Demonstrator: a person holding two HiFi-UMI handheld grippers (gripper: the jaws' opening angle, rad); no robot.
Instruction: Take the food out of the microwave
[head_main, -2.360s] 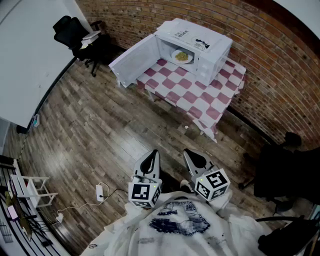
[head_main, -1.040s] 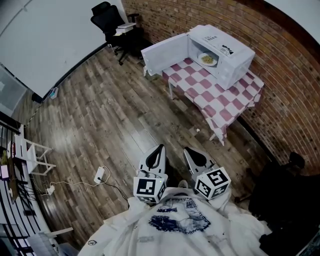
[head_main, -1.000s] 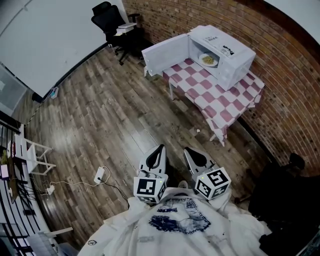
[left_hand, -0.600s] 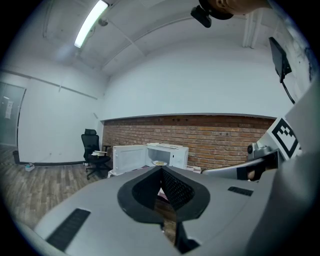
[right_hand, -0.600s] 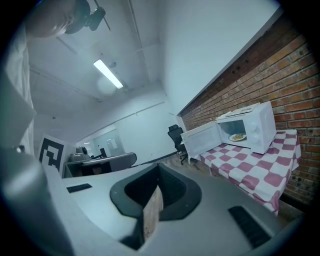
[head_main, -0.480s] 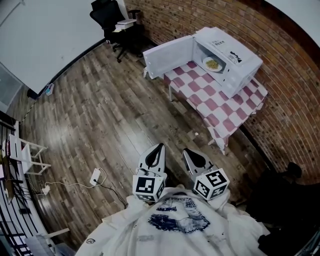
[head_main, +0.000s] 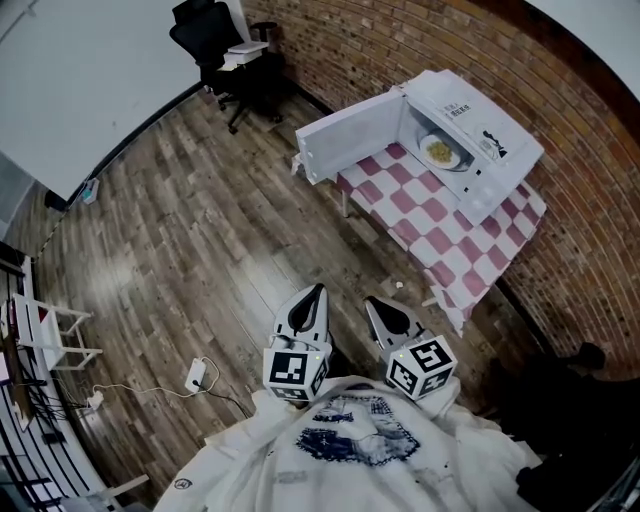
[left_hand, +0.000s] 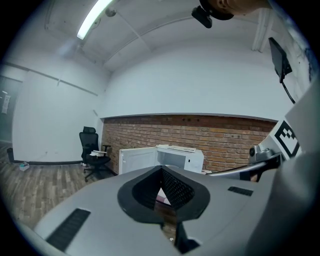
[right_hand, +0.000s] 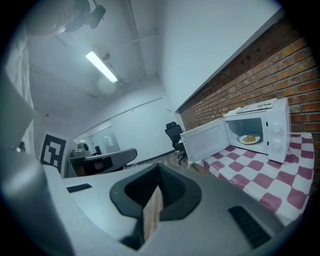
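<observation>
The white microwave stands on a table with a pink-and-white checked cloth, against the brick wall. Its door hangs wide open to the left. Inside lies a white plate of yellow food, which also shows in the right gripper view as the plate. My left gripper and right gripper are held side by side close to my body, over the wooden floor, well short of the table. Both are shut and hold nothing. The left gripper points level toward the microwave.
A black office chair stands at the far wall left of the table. A power strip with cable lies on the floor at the lower left, near a white rack. Dark furniture sits at the lower right.
The view has travelled across the room: microwave and table have slid to the right and stand closer to me. Both grippers stay shut in front of my body.
</observation>
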